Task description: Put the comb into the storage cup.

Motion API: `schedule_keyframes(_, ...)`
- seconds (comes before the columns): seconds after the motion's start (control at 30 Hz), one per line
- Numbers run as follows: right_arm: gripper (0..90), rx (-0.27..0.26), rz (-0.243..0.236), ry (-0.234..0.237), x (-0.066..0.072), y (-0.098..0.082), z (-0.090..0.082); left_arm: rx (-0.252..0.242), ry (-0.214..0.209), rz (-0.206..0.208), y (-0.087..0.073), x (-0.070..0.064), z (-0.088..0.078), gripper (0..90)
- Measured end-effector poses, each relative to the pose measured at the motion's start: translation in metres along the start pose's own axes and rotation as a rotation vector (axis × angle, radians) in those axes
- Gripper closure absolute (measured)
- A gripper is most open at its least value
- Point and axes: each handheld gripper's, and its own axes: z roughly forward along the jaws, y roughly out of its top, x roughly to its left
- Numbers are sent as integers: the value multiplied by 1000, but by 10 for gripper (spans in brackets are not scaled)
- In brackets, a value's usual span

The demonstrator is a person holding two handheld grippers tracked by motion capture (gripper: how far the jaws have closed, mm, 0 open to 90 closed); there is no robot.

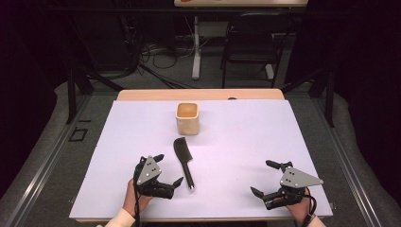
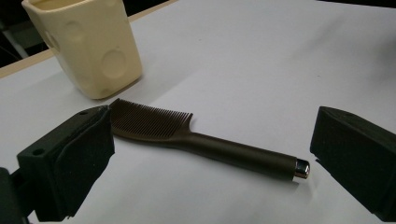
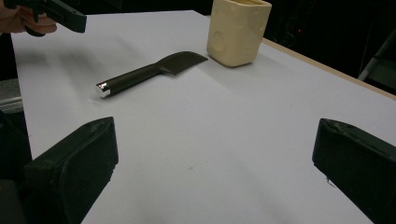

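Observation:
A black comb with a silver-capped handle lies flat on the white sheet, teeth end toward the cream square cup behind it. My left gripper stands open just left of the comb's handle, jaws wide with nothing between them. In the left gripper view the comb lies ahead between the jaws, the cup beyond. My right gripper rests open near the front right, far from the comb. From the right gripper view the comb and cup sit far ahead.
The white sheet covers a wooden table. A black chair and a white table leg stand on the floor beyond. A hand holding the other gripper shows at the upper left of the right gripper view.

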Motion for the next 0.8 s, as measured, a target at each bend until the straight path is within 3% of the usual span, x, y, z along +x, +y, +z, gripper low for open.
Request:
schedule_keyframes(0.3, 0, 1, -2, 3, 0, 0, 1, 9, -21, 9, 7, -7, 11, 0)
schedule_keyframes(0.43, 0, 10, 2, 4, 0, -1, 0, 12, -11, 12, 10, -10, 15, 0)
schedule_keyframes(0.8, 0, 18, 3, 6, 0, -1, 2, 35, -34, -4, 16, -17, 29, 0)
